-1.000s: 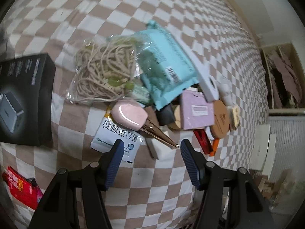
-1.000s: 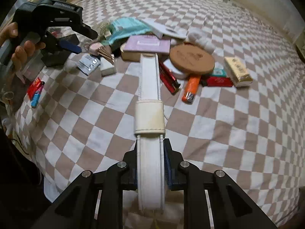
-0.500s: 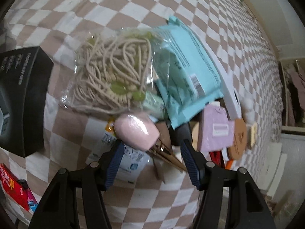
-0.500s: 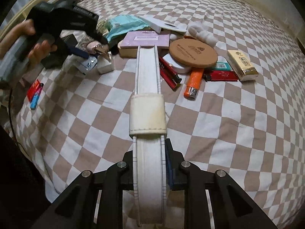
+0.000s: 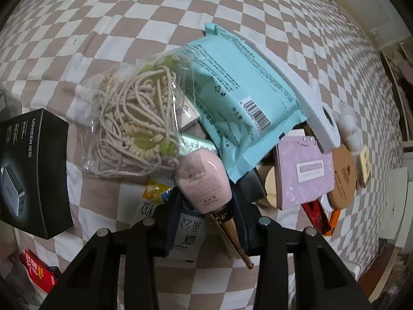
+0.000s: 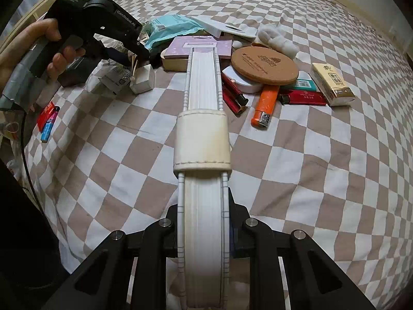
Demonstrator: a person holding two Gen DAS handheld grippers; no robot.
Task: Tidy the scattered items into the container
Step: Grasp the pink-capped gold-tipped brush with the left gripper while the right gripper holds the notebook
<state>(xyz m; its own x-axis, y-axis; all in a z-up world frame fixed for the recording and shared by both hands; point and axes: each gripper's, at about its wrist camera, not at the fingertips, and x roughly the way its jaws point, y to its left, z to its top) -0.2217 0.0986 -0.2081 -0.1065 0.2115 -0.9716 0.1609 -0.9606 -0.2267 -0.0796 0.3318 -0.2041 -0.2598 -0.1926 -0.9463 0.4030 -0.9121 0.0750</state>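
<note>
A bed (image 6: 322, 180) under a brown-and-white checked cover carries a loose heap: a teal packet (image 5: 240, 103), a bag of cord (image 5: 134, 126), a black box (image 5: 33, 170), a cork coaster (image 6: 264, 64), an orange lighter (image 6: 265, 103) and a tissue pack (image 6: 331, 84).

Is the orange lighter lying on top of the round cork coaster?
No. The orange lighter lies on the checkered bedcover, its far end tucked under the edge of the cork coaster.
</note>
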